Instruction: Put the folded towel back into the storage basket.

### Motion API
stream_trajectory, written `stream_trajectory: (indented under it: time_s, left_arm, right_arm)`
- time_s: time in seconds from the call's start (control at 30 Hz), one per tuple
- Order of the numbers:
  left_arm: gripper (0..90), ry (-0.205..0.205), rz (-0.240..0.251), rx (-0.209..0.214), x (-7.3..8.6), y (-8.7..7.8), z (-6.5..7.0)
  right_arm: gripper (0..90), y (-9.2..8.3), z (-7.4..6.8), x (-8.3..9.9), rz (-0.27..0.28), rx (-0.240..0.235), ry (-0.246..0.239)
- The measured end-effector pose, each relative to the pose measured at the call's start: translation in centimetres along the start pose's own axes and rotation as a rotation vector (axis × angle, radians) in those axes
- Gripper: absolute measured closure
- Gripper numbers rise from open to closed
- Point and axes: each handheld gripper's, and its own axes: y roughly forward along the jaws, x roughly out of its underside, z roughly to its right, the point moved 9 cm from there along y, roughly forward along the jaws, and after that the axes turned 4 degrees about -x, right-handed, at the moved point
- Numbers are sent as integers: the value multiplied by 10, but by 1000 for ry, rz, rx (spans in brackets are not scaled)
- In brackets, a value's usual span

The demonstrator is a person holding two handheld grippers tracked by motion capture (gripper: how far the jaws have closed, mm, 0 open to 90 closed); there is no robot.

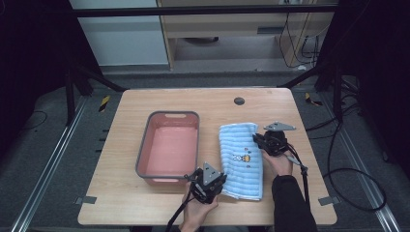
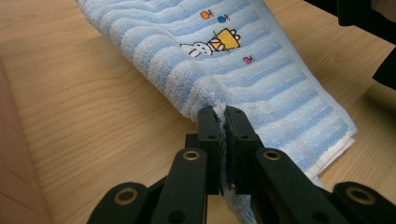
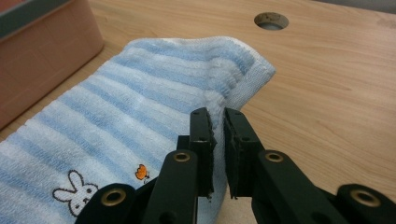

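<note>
1. My left gripper (image 1: 209, 182) sits at the near-left corner of the towel (image 1: 241, 159), just by the near right corner of the pink bin (image 1: 169, 147). My left hand (image 1: 197, 212) comes up from the bottom edge and holds it from behind.
2. In the left gripper view the jaws of the left gripper (image 2: 223, 116) are pressed nearly together, pinching the folded edge of the towel (image 2: 233, 70); a strip of cloth shows between the pads.
3. My right gripper (image 1: 271, 141) is at the towel's right edge, toward the far end. My right hand (image 1: 278, 163) is behind it, dark sleeve (image 1: 290, 203) running to the bottom edge.
4. In the right gripper view the jaws of the right gripper (image 3: 215, 120) stand a little apart with the towel (image 3: 140, 107) edge going in between them; I can't tell if they grip it.
5. Towel lies flat on the wooden table (image 1: 145, 203), long side running away from me, right of the bin, rabbit picture (image 1: 241, 157) facing up.
6. Round hole (image 1: 239, 101) in the table beyond the towel.
</note>
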Motion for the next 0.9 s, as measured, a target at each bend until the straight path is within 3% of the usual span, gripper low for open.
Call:
stream_trajectory:
  time_s: [0.3,0.9]
  left_arm:
    - [858,7,30,2,-16,-14,-4]
    - [858,26,80,-16,-43,-40,-15]
  right_arm:
    - [827,-14,0,-12,43,6,-6]
    - [829,-36,-20,-46,107,19,-53]
